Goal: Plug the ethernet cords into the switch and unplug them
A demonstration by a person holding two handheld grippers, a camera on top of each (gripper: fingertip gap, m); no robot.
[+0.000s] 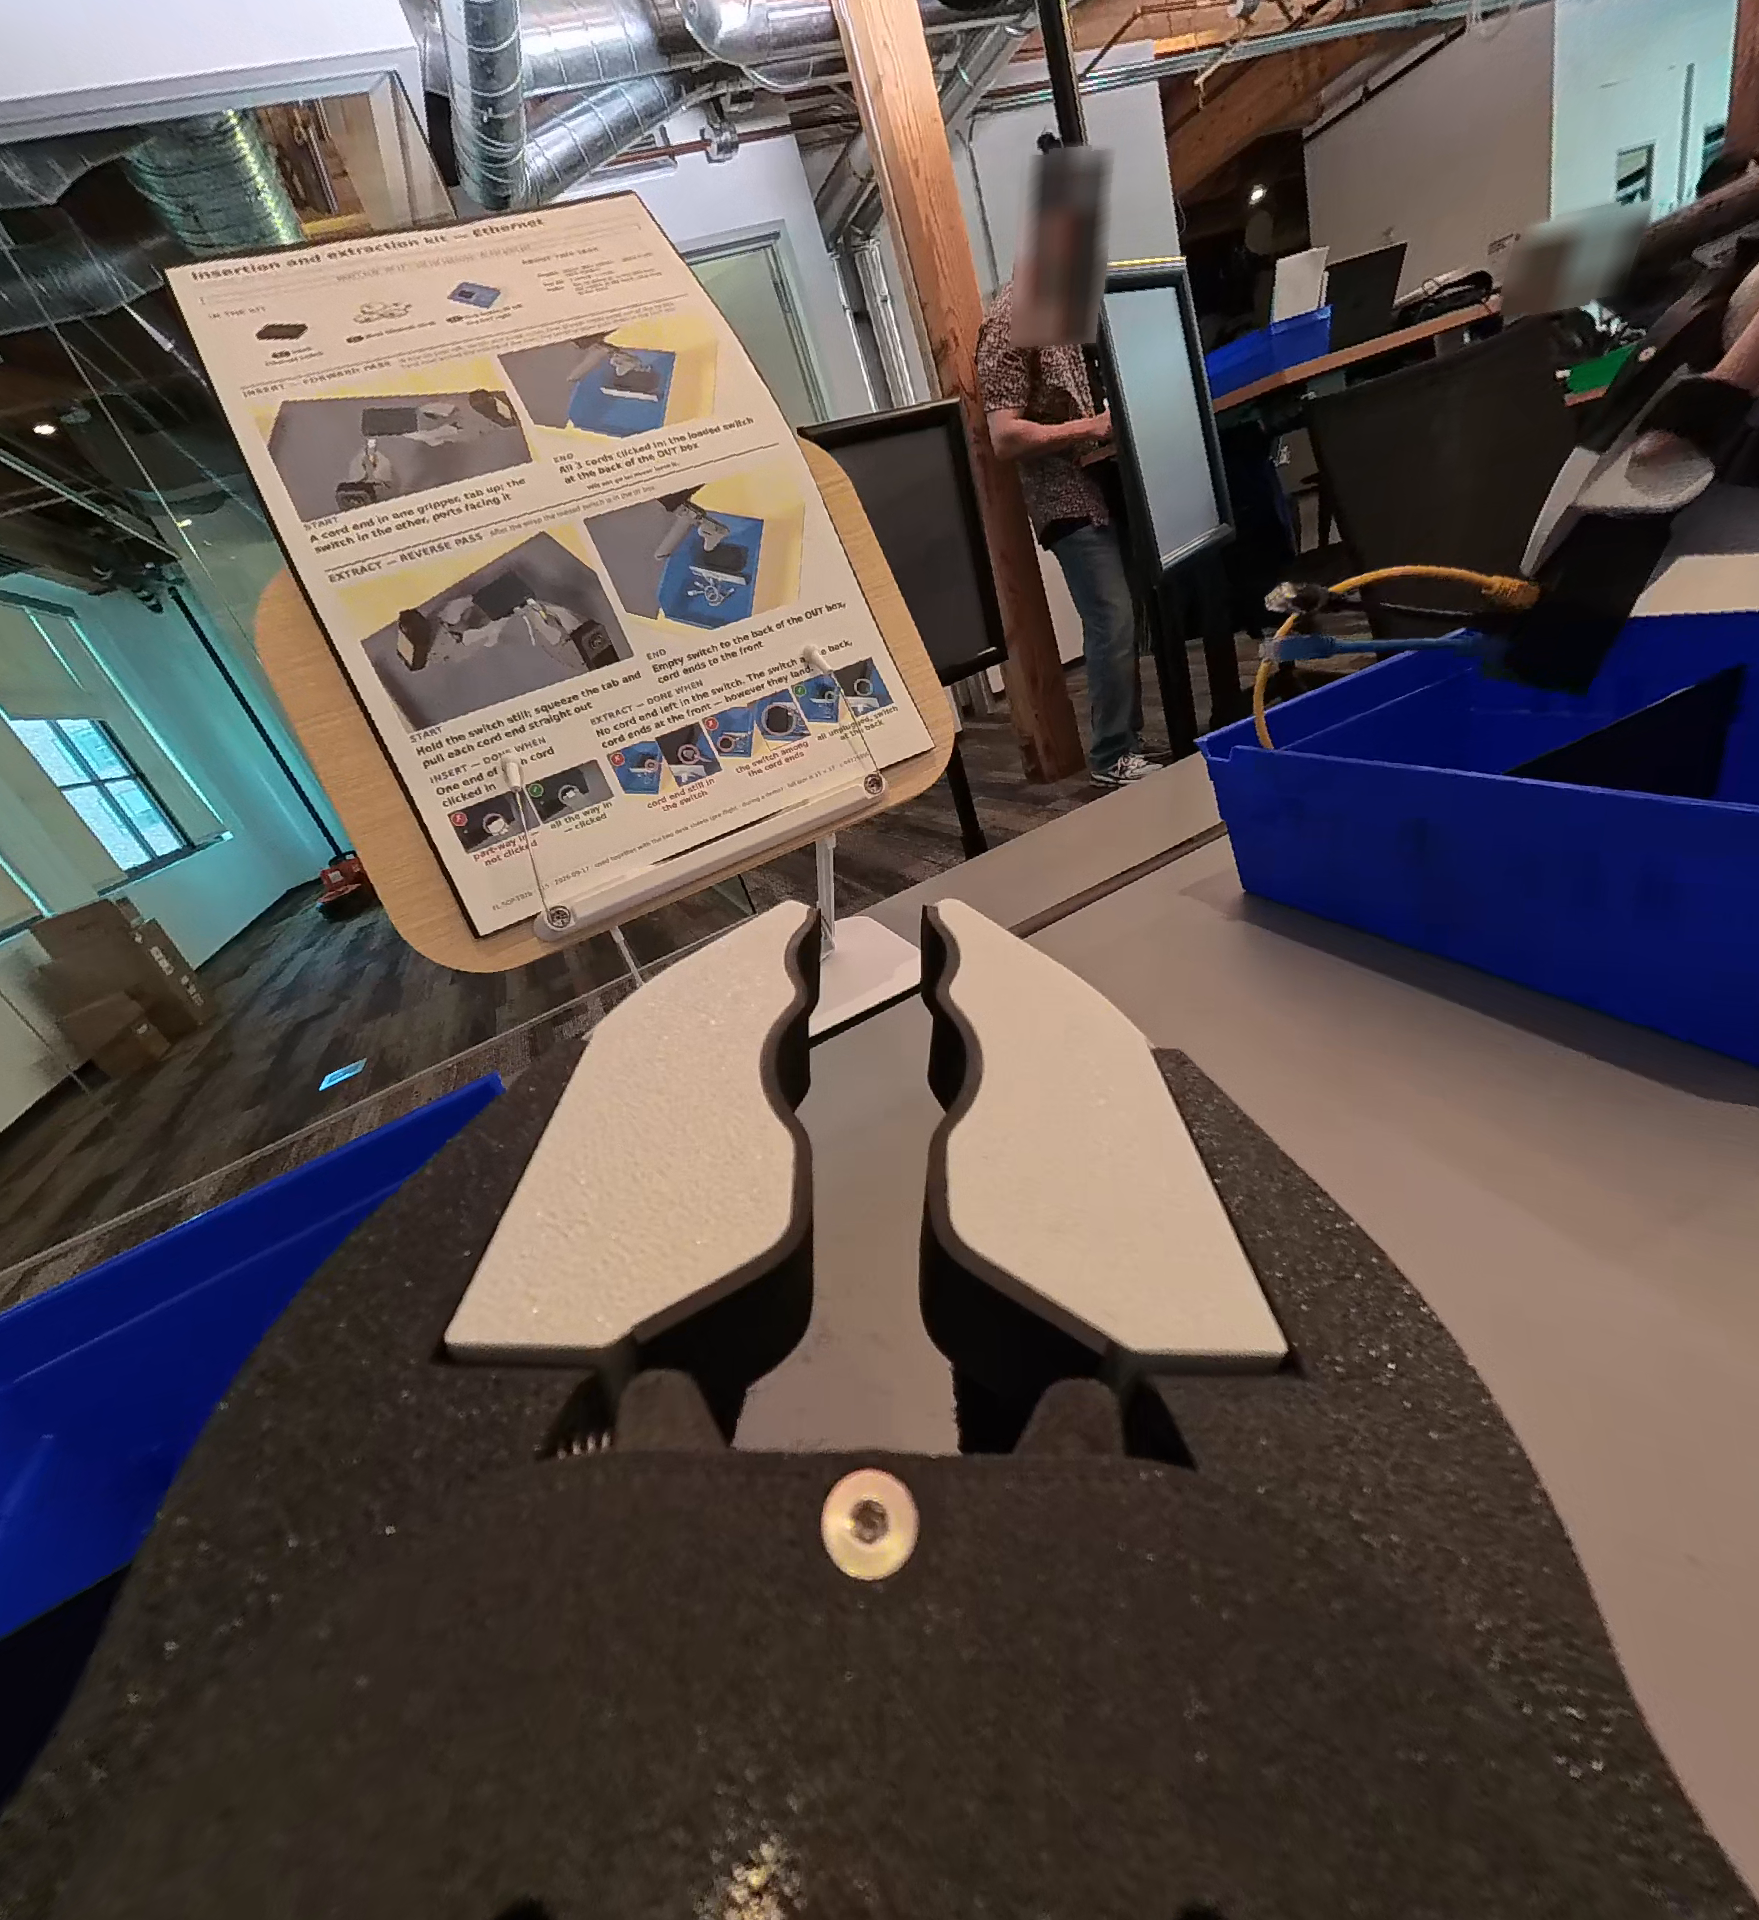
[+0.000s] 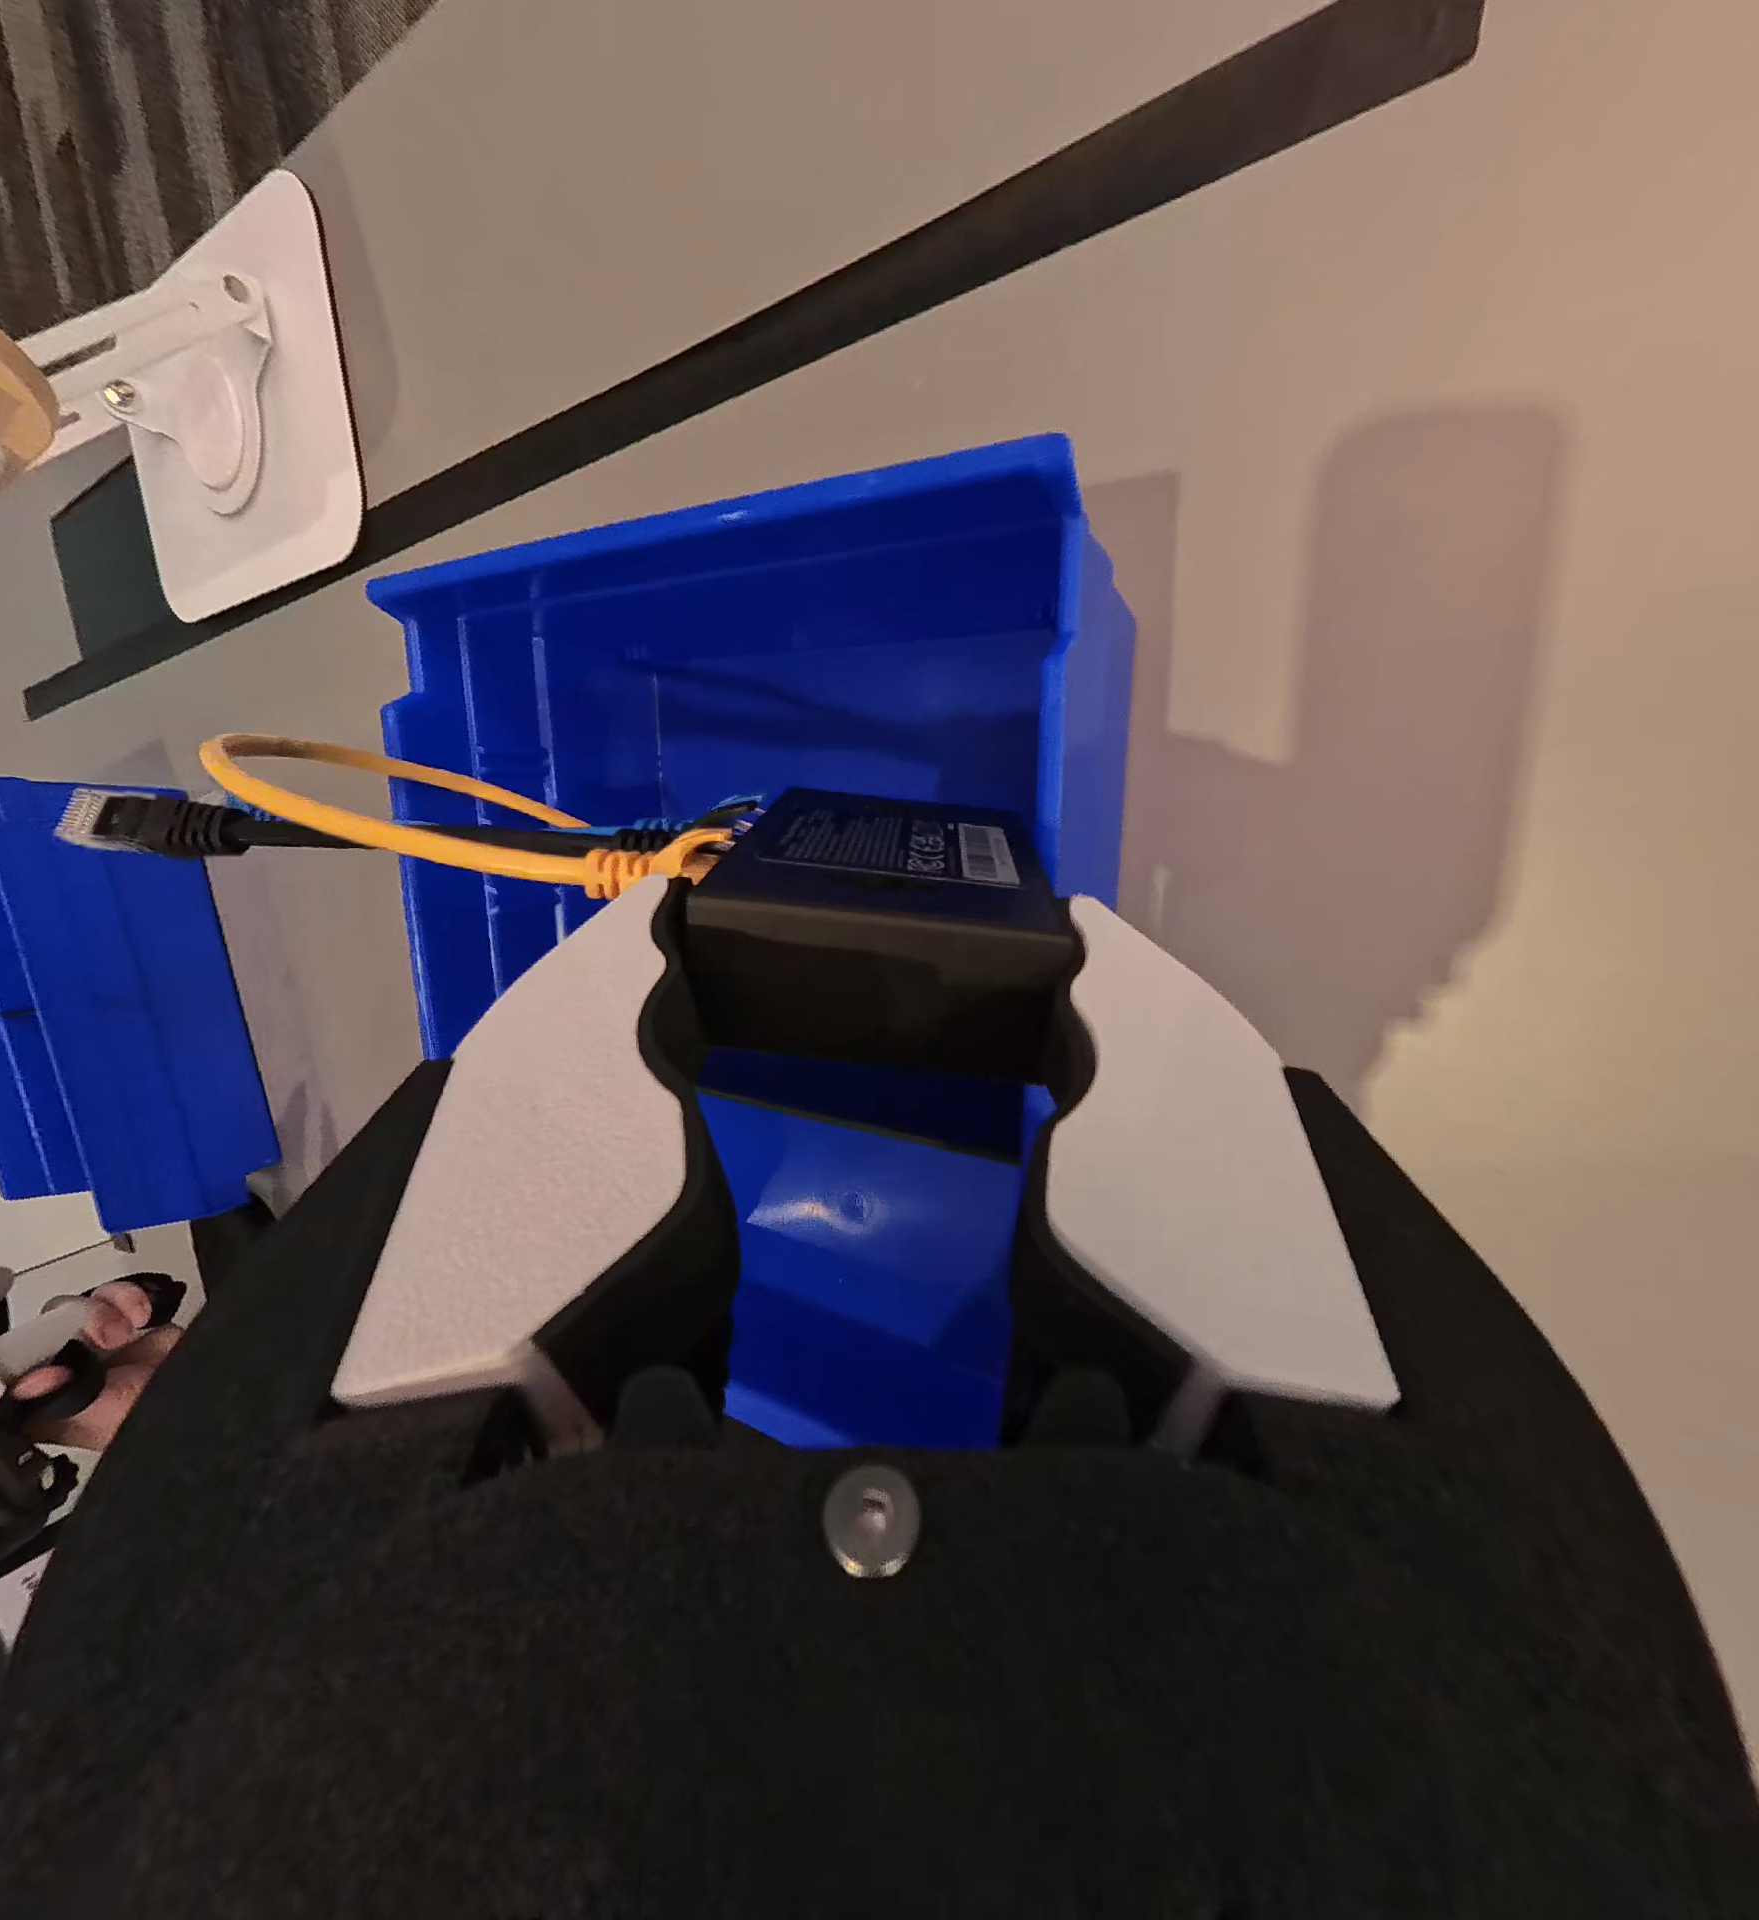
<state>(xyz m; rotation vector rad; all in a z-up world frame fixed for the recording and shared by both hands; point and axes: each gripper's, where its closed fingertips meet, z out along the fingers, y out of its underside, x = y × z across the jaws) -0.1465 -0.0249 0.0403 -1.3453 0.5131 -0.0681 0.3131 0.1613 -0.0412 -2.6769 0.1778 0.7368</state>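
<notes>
Three cords [image 2: 501,831] plugged into switch [image 2: 880,914], held over bin [image 2: 750,623].

Right gripper [image 2: 864,935] clamped on switch body, above the blue bin (yellow, black, blue cords trail left, free ends dangling). Left gripper [image 1: 864,1039] idle low over table [image 1: 1477,1247], fingers slightly apart, nothing between them. Likely step: lower loaded switch into bin. Keep switch level, descend slowly, let cord loops fold inside the wall rather than snag the rim, release only once it rests.
</notes>
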